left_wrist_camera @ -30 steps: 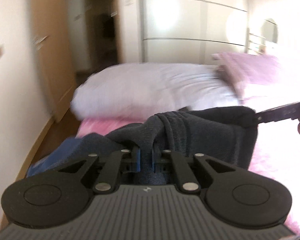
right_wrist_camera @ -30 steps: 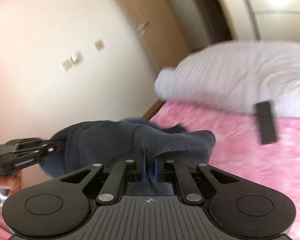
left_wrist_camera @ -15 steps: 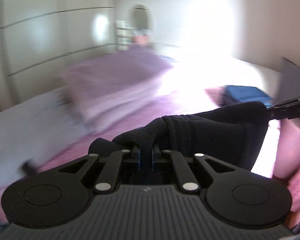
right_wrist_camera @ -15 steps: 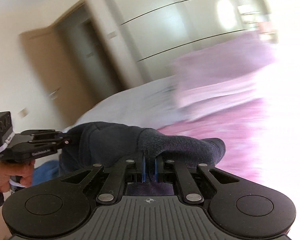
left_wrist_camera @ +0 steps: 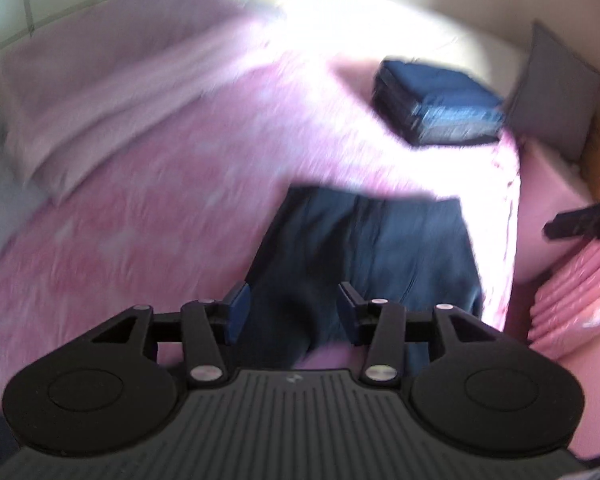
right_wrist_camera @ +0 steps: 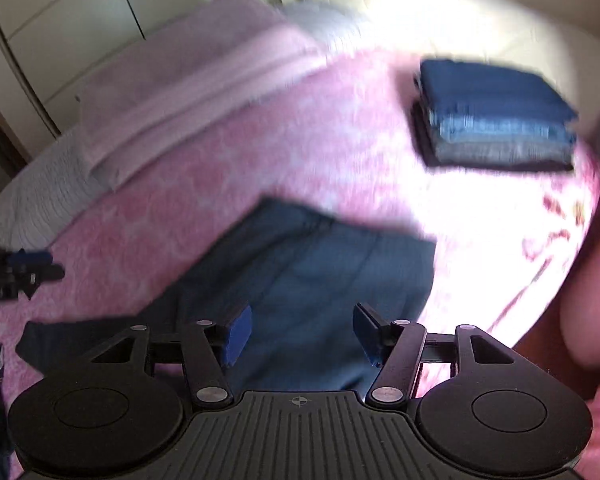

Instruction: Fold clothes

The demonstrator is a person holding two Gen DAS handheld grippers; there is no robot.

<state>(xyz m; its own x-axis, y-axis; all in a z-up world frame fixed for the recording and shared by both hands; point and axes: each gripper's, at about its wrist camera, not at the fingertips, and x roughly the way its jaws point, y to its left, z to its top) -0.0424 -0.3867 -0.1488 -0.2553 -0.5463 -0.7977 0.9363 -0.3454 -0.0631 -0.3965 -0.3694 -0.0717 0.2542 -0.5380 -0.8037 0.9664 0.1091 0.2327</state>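
Left wrist view: a dark navy garment (left_wrist_camera: 364, 256) lies on a pink bedspread (left_wrist_camera: 152, 220), filling the centre and running under the left gripper (left_wrist_camera: 294, 310). Its jaws are opening, blue pads apart; cloth shows in the gap beneath them, but the pads do not press on it. The garment's far edge is straight, at about 12 o'clock from the gripper. Bare bedspread spreads from 9 to 11 o'clock. At 1 o'clock, well apart, sits a stack of folded blue clothes (left_wrist_camera: 440, 108), close to the bed's right edge, which drops away at 3 o'clock. A grey cushion (left_wrist_camera: 552, 88) stands just right of the stack. A folded pale pink blanket (left_wrist_camera: 112, 84) lies at 10 o'clock.

Right wrist view: the right gripper (right_wrist_camera: 302, 336) hangs over the same garment (right_wrist_camera: 312, 276), jaws opening and pads apart, nothing pinched. The folded stack (right_wrist_camera: 496, 116) is at 1 o'clock, with bright open bedspread (right_wrist_camera: 340, 140) between. The left gripper's tip (right_wrist_camera: 20, 270) shows at 9 o'clock, beside the garment's left edge. Everything is motion-blurred.
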